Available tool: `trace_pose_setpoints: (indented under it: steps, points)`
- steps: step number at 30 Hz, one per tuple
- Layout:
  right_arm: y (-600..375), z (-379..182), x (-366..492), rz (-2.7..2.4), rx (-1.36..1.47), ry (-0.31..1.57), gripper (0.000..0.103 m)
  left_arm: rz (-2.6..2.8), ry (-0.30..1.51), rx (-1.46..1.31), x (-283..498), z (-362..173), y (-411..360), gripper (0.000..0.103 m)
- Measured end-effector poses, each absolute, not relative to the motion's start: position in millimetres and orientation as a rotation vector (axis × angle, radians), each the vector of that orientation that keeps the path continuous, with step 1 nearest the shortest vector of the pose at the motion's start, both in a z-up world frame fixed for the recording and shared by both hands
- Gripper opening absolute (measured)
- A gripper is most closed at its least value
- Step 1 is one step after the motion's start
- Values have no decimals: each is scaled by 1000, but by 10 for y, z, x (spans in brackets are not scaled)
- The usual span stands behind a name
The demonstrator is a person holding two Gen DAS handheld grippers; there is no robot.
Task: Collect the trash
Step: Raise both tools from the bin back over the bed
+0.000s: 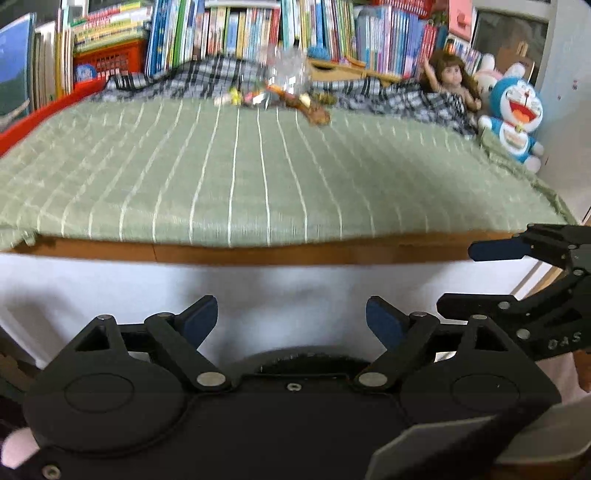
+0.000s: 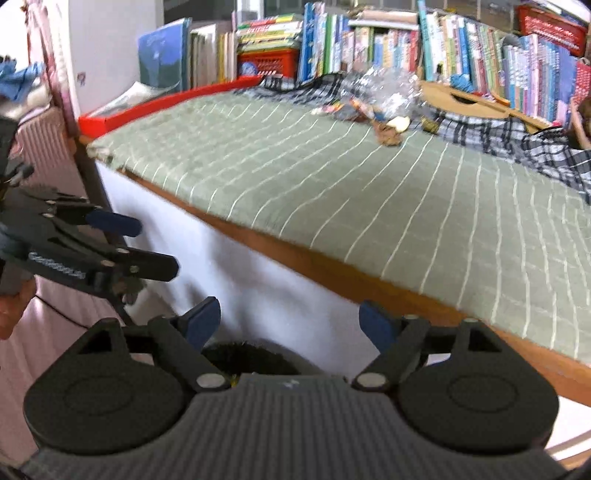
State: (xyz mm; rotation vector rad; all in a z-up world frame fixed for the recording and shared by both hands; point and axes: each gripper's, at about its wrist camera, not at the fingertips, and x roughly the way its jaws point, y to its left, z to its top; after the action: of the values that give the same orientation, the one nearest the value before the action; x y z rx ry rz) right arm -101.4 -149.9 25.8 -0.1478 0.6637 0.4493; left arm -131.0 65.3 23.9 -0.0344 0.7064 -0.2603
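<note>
A small heap of trash lies at the far side of the bed: a crumpled clear plastic bag [image 1: 290,70] [image 2: 384,86], bright wrappers [image 1: 240,98] [image 2: 332,108] and a brown scrap [image 1: 317,114] [image 2: 388,137]. My left gripper [image 1: 291,319] is open with nothing between its fingers, held low in front of the bed's near edge, far from the trash. My right gripper [image 2: 290,319] is also open with nothing held, low beside the bed's white side. Each gripper shows in the other's view: the right gripper [image 1: 480,273] and the left gripper [image 2: 147,243].
The green striped bedspread [image 1: 258,177] [image 2: 369,192] covers a wooden-edged bed [image 1: 258,254]. A plaid blanket [image 1: 207,75], a doll [image 1: 448,79] and a blue plush toy [image 1: 517,114] lie along the far side. Bookshelves [image 1: 258,29] stand behind. A red rail [image 2: 166,101] borders the left end.
</note>
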Motion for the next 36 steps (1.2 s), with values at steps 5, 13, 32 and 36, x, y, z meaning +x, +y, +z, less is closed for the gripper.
trace_pose_setpoints:
  steps: [5,13,32,36]
  points:
    - [-1591,405,-900,425,-106,615,96,-271,646,-56,-1260,479,723,90]
    - [-1672,536,-658,391,-111,571,101,-240,598,-28,-969,695,740,91]
    - [-1725,654,526,374,-32,542,103,-252,542,-29,441,941,701,95]
    - [-1634,658,800,377,-47,547,103,-269,565,-41,801,968,650,95]
